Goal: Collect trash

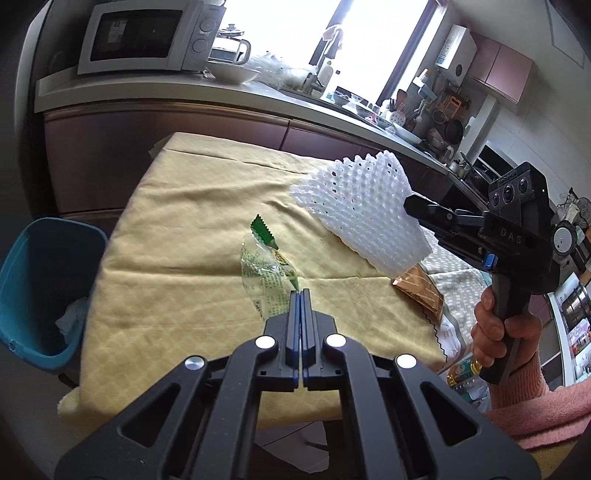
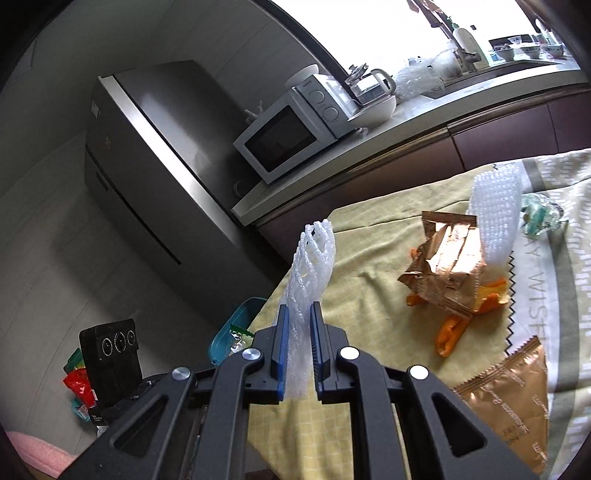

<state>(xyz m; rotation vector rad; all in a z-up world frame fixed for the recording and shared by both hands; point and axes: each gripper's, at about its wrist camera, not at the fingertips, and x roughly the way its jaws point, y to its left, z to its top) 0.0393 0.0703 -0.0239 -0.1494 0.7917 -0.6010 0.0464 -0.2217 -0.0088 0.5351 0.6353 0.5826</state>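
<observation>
My left tongs [image 1: 301,295] are pressed together on the corner of a clear green-printed wrapper [image 1: 264,275], which stands up from their tips toward 11 o'clock above the yellow cloth [image 1: 177,229]. My right tongs [image 2: 298,314] pinch a white foam net sleeve [image 2: 312,266] that rises toward 12 o'clock.

Only the left view shows my right hand [image 1: 495,332] on the tool's grip, its body lettered "DAS", the pink sleeve [image 1: 535,398], and the inside of the blue bin [image 1: 40,280] at 9 o'clock beside the bench, with something pale in it. Only the right view shows a second foam net [image 2: 493,218], a crumpled gold packet [image 2: 448,258] on orange scraps [image 2: 452,332], a flat gold packet [image 2: 509,402] at 4 o'clock, and crumpled clear film [image 2: 539,216] at 2 o'clock. The grey cloth [image 2: 546,295] there reads "WISH"; the packets' print is too small to read.

Behind the bench runs a counter [image 1: 155,90] with a white microwave [image 1: 147,35], a glass kettle in a bowl [image 1: 231,55], and a sink under a bright window. A steel fridge [image 2: 147,166] stands left of it.
</observation>
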